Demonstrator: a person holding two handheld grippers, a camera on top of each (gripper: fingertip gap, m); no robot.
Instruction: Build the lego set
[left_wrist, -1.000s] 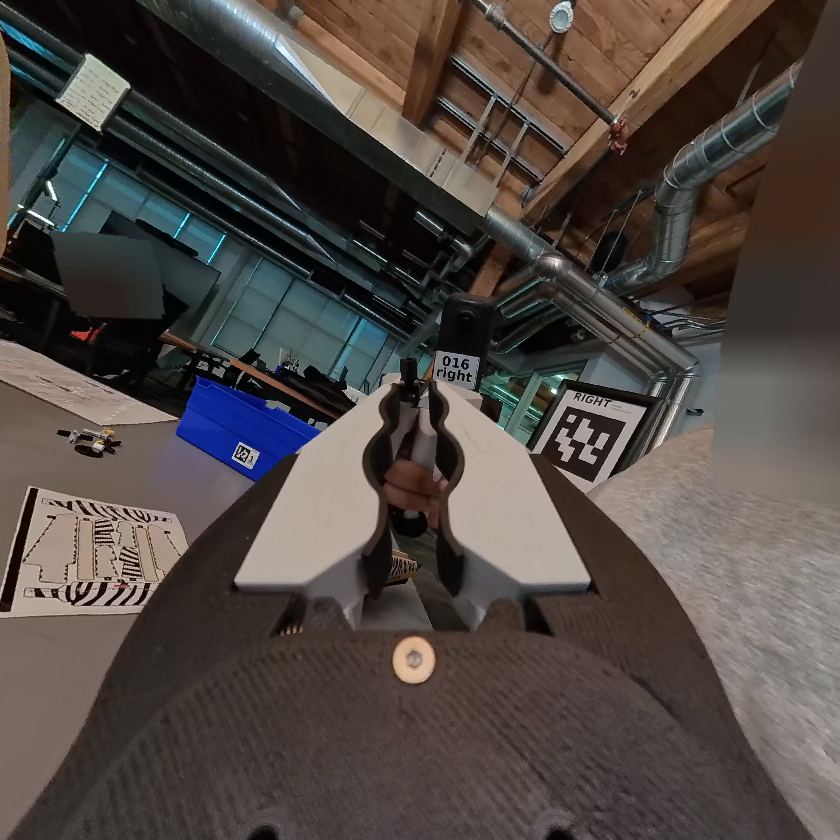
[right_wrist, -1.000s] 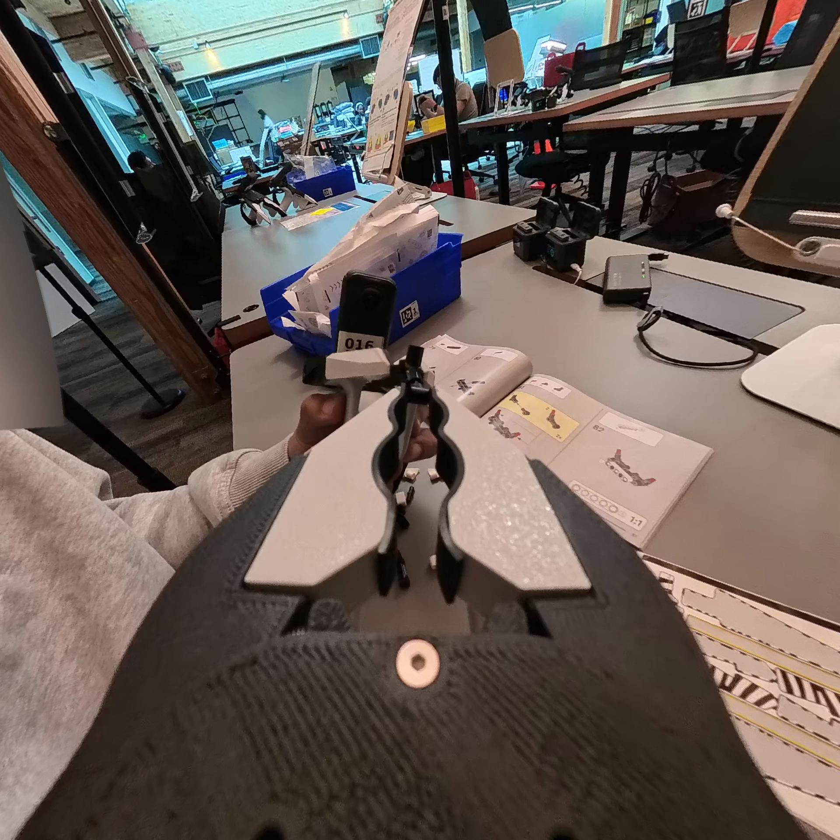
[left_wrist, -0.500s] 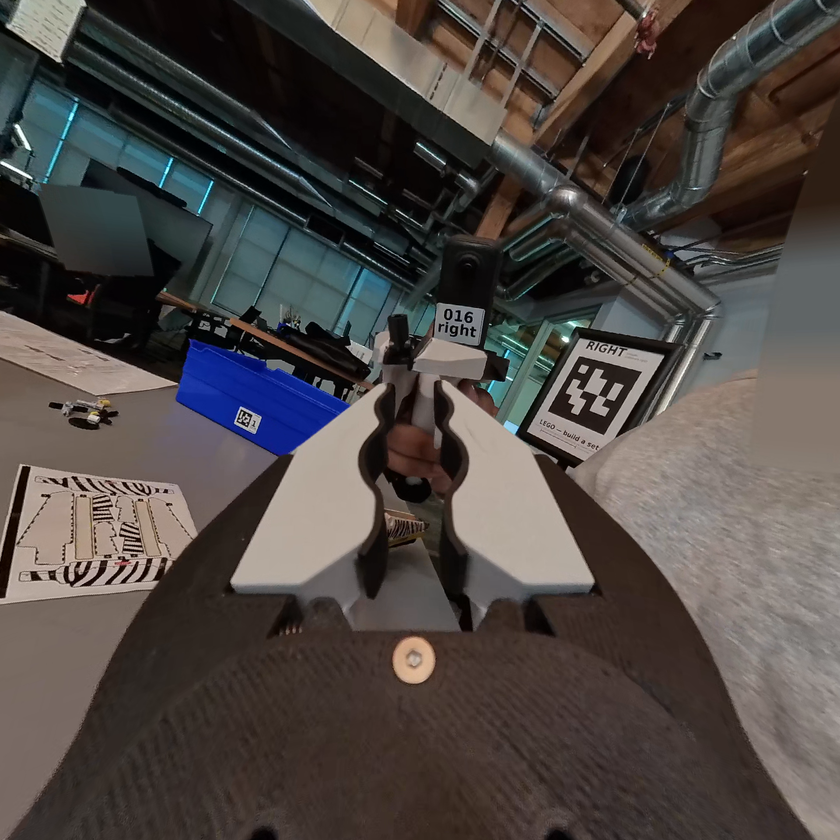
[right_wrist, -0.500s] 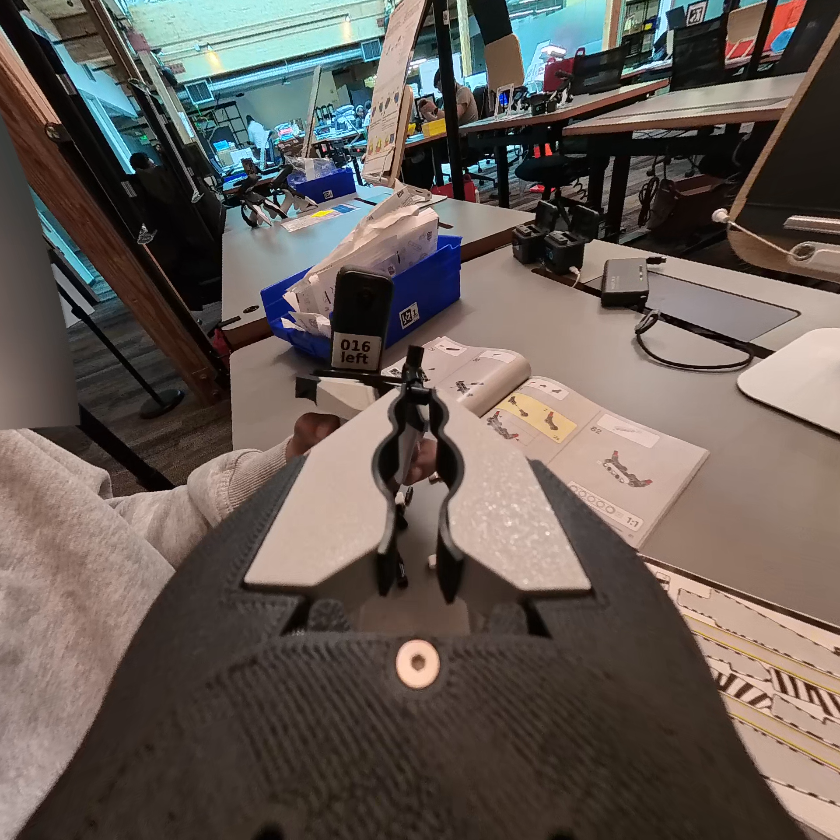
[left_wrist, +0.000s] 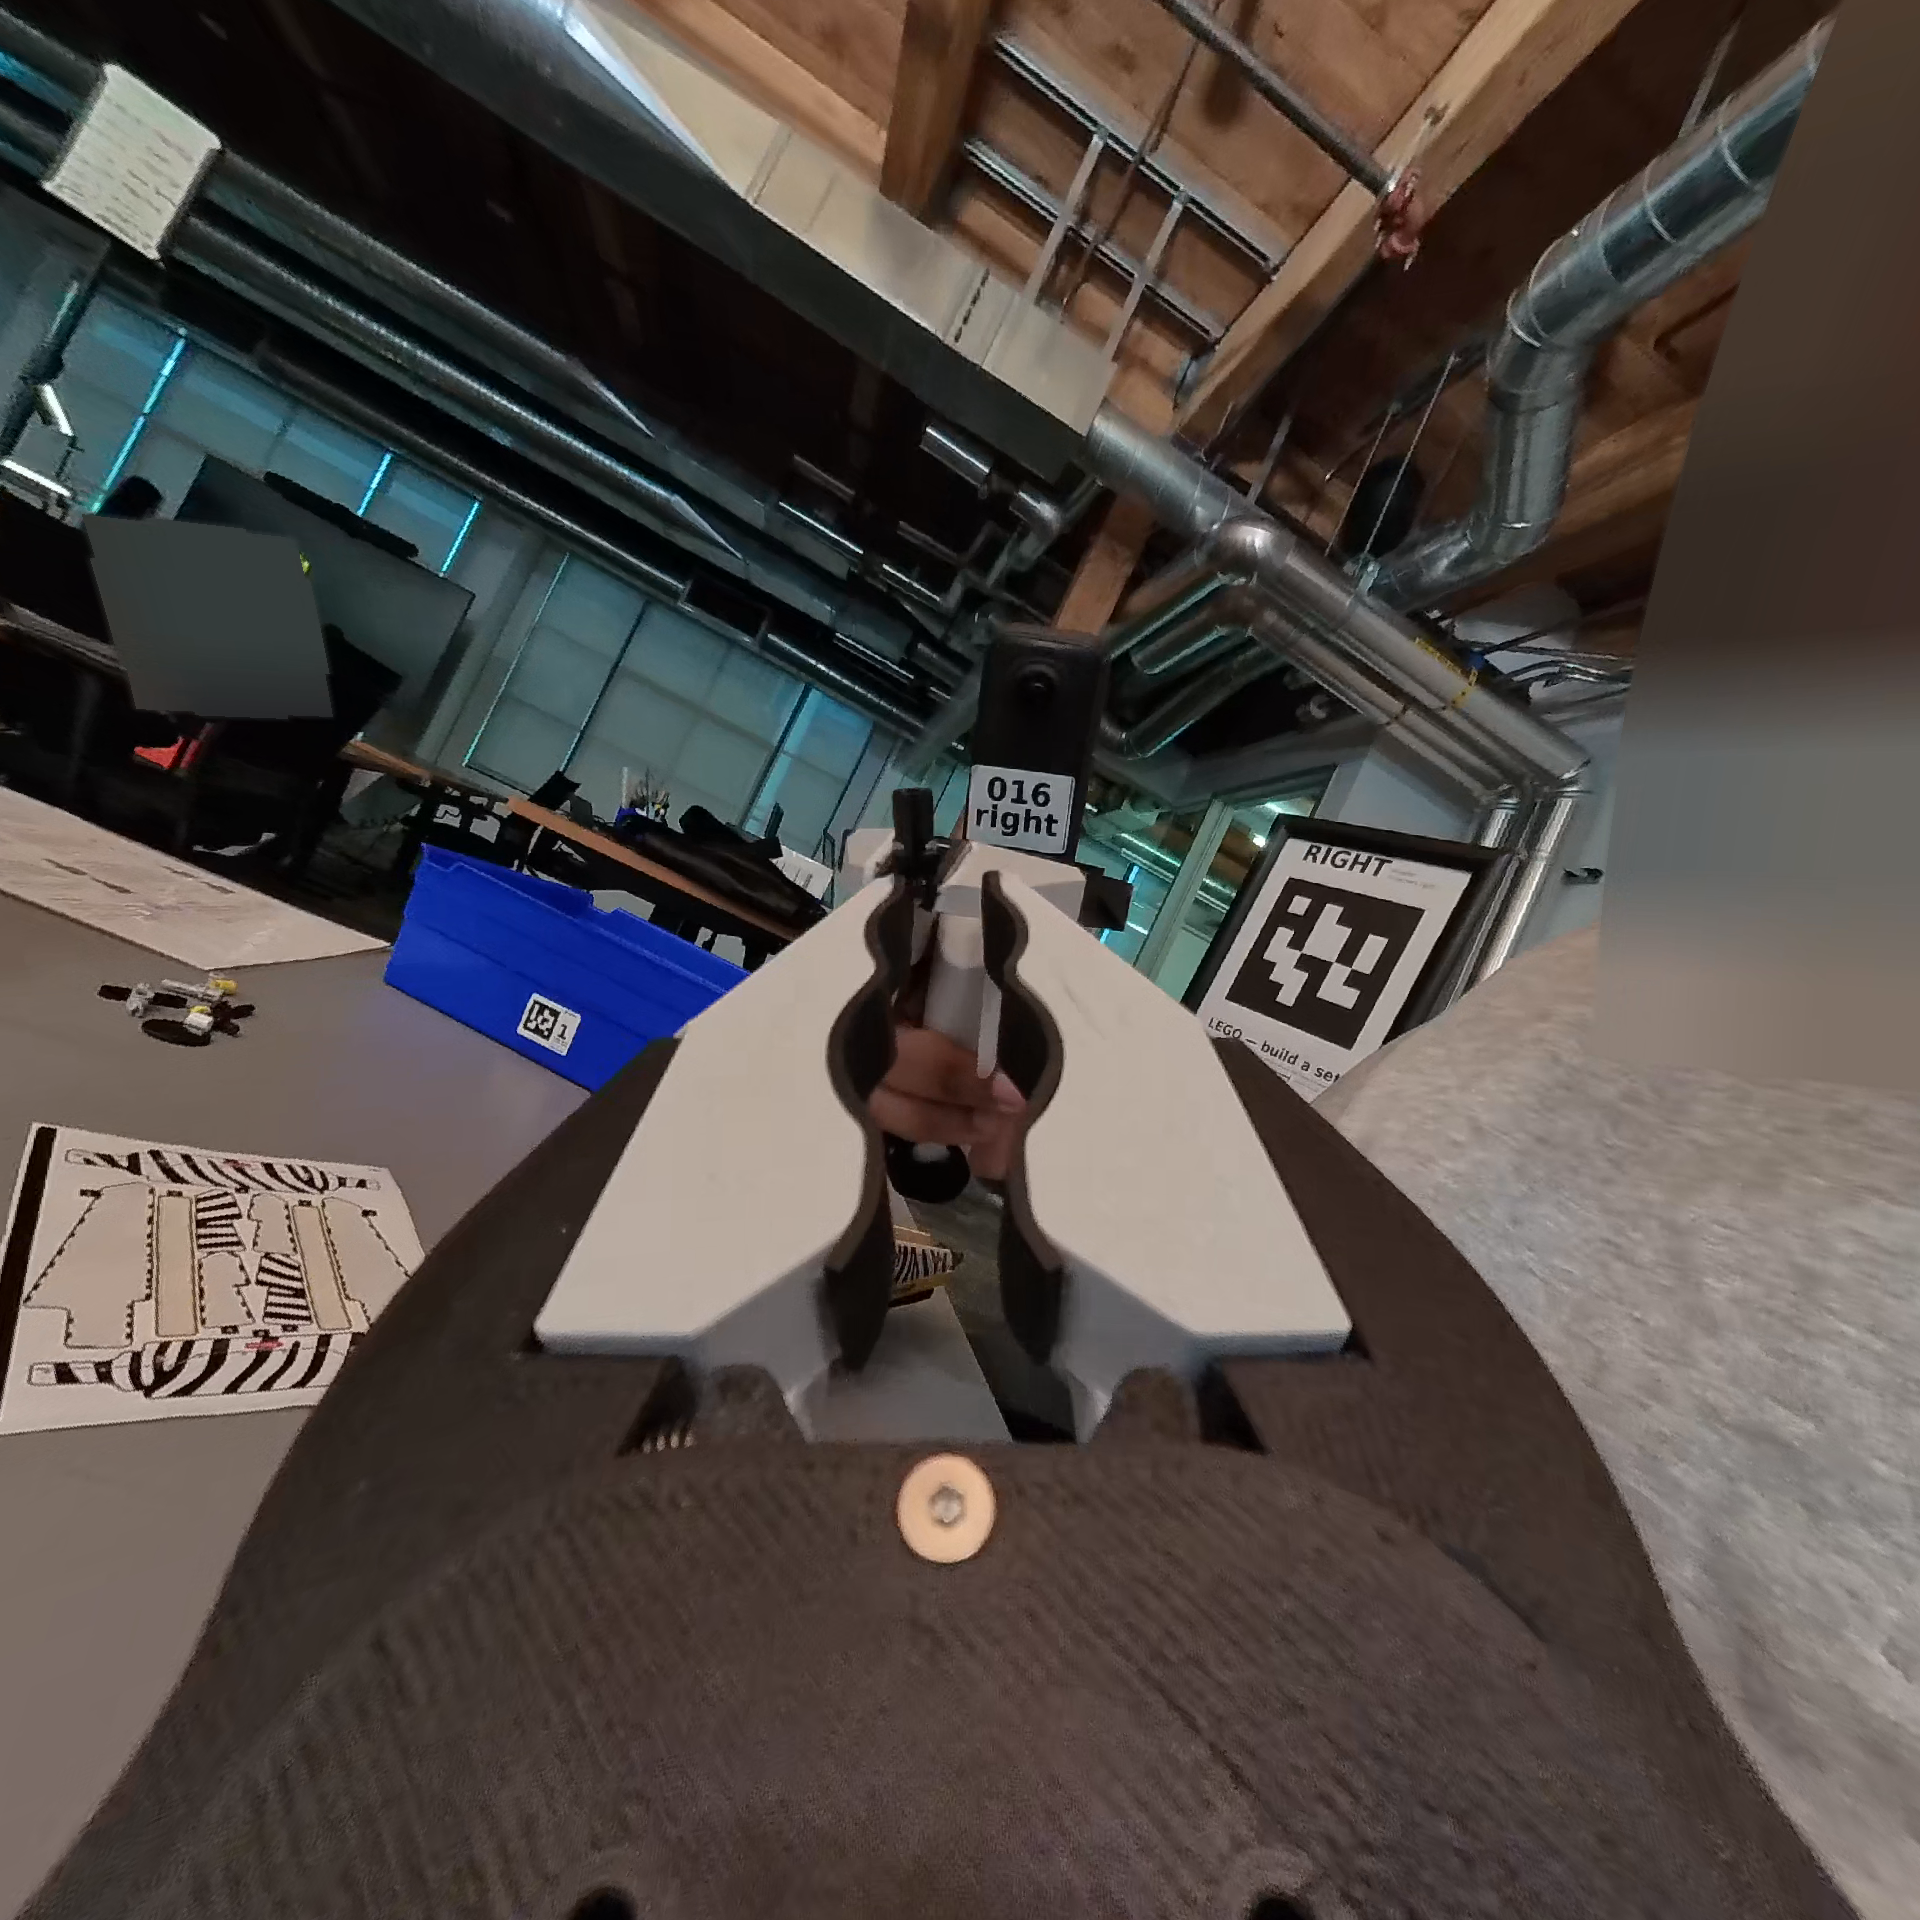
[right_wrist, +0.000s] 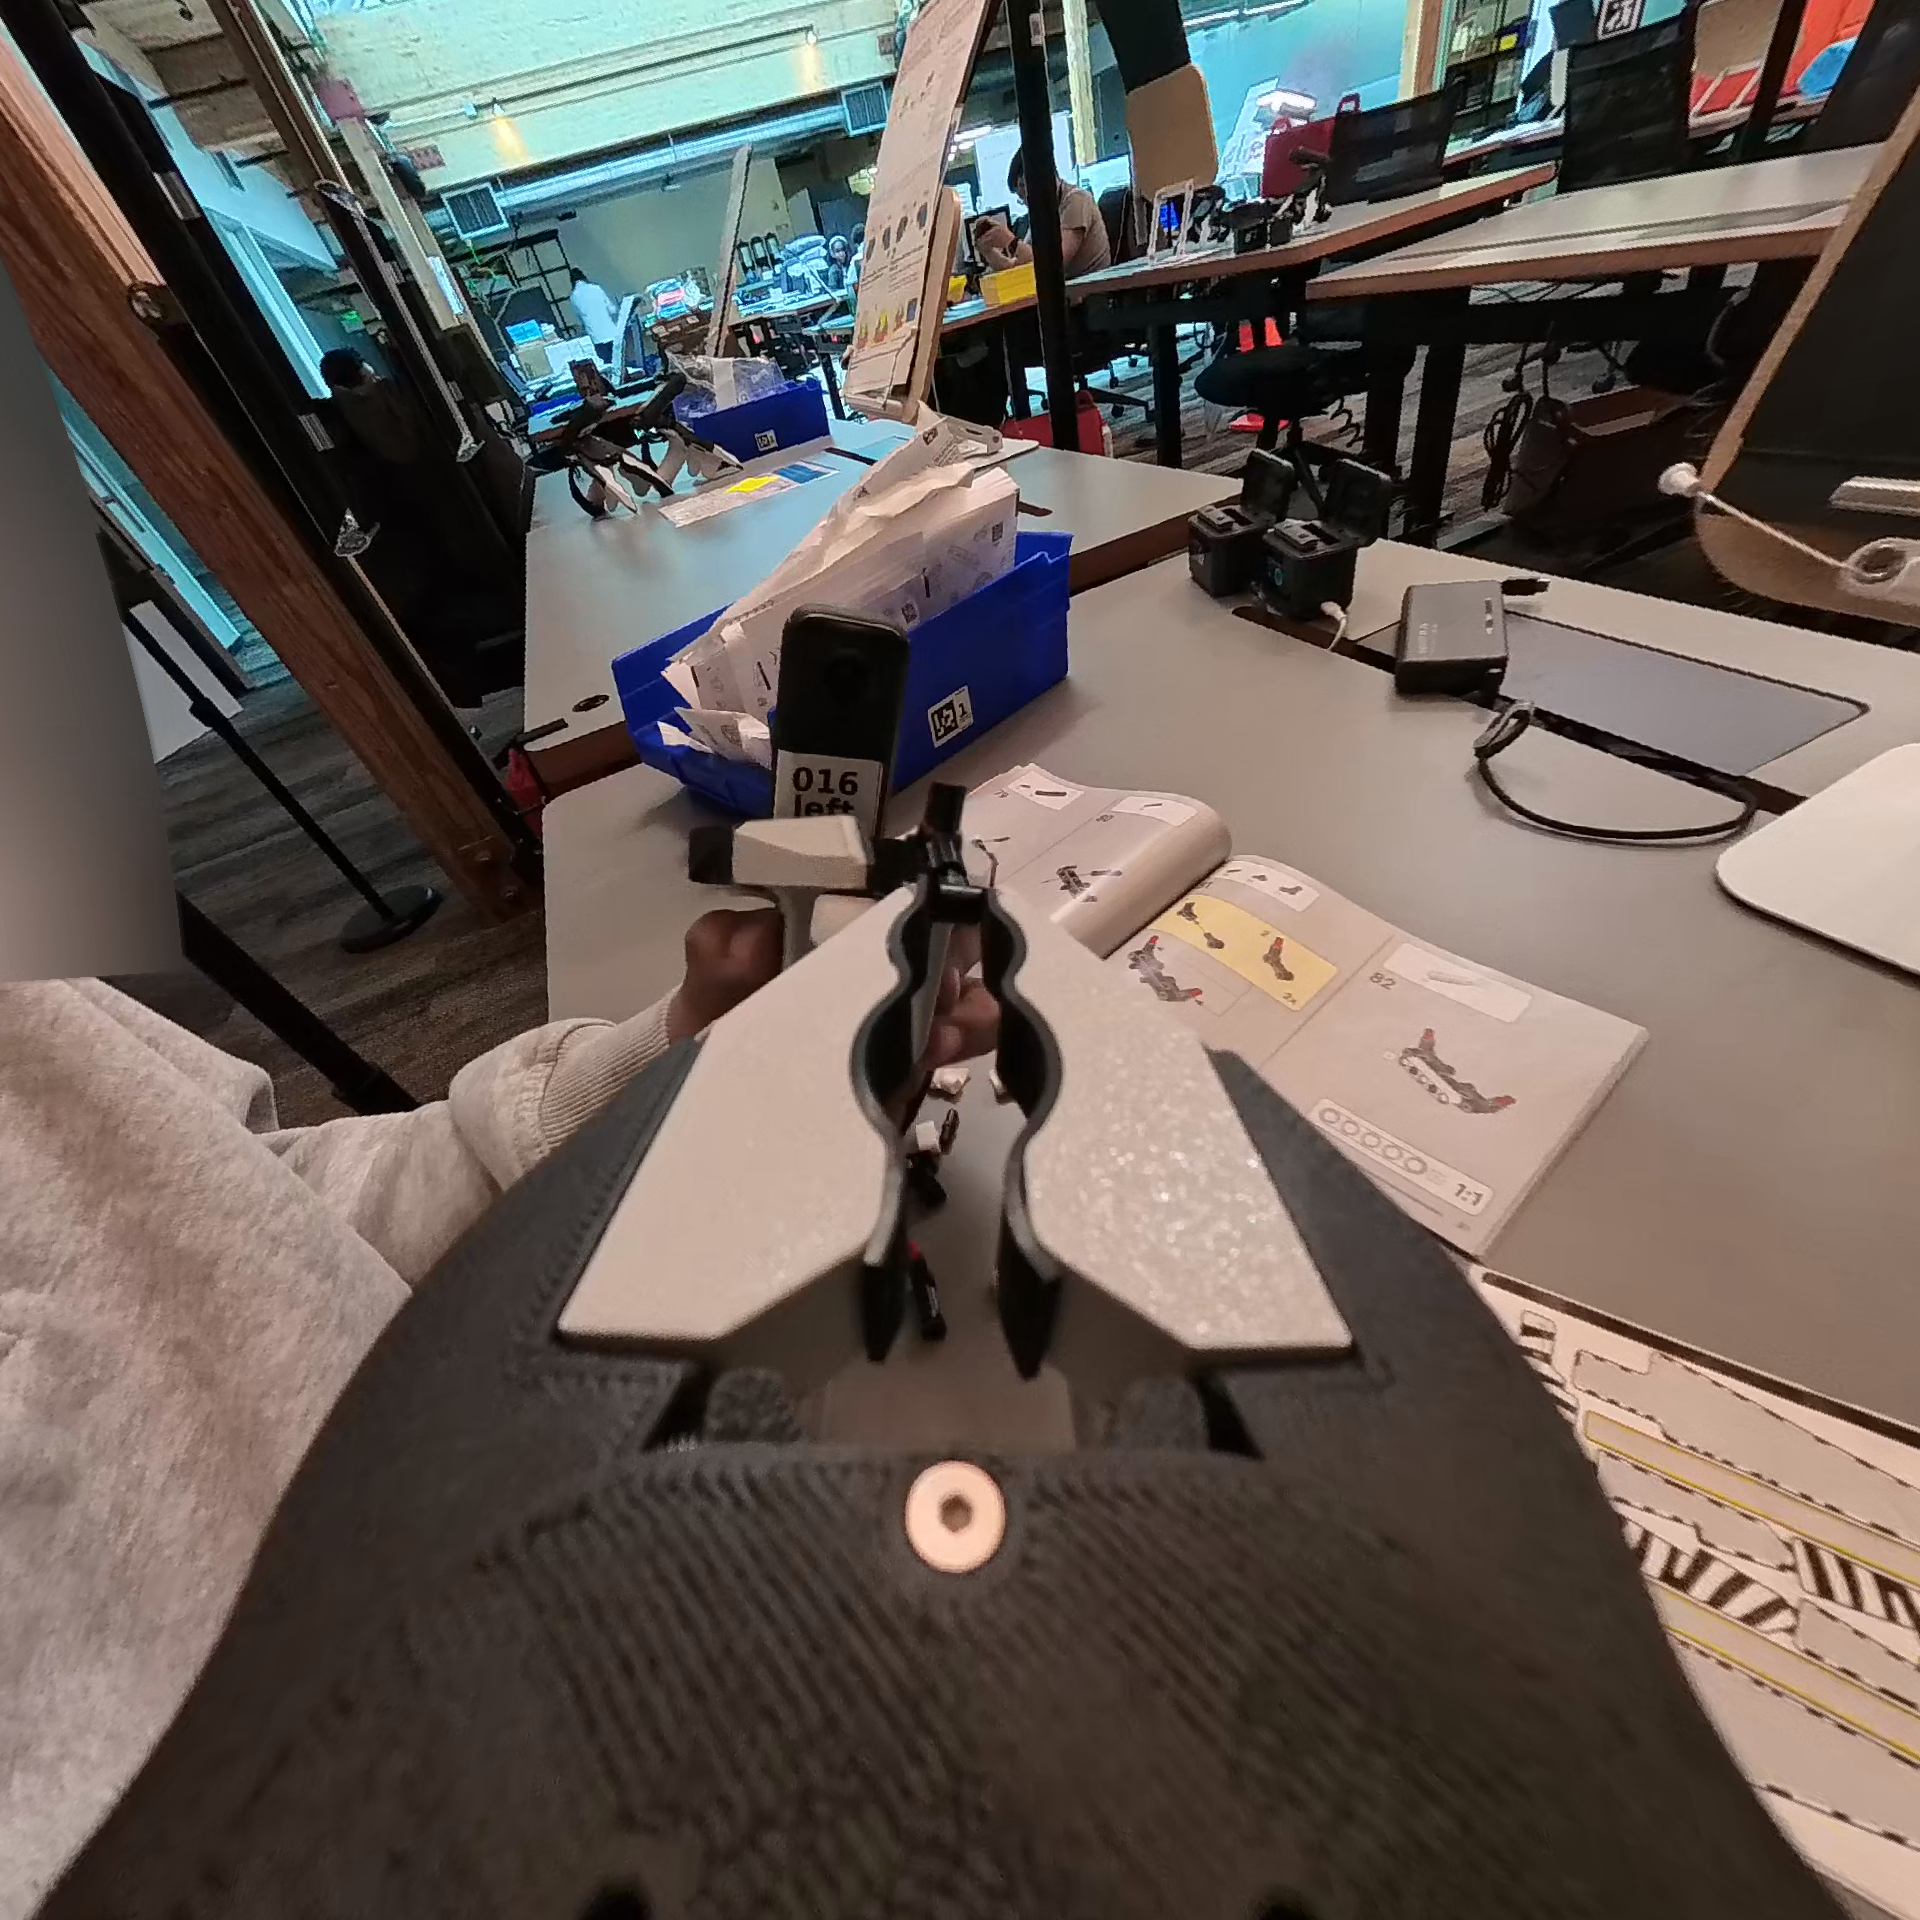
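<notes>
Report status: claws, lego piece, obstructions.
Left claw and right claw tip to tip, both shut on small black lego piece. Held above table. Nothing obstructing.

Each gripper is showing a broad black ribbed body with one round silver screw at its middle: the left gripper (left_wrist: 940, 883) and the right gripper (right_wrist: 940, 894) alike. Pale grey wedge-shaped fingers (left_wrist: 727, 1174) are wearing wavy black pads (right_wrist: 1023, 1049) along their inner edges. A black camera (right_wrist: 836, 707) with a white label is standing on the left gripper. The person is wearing a light grey fleece sleeve (right_wrist: 208, 1195) with a ribbed cuff.
</notes>
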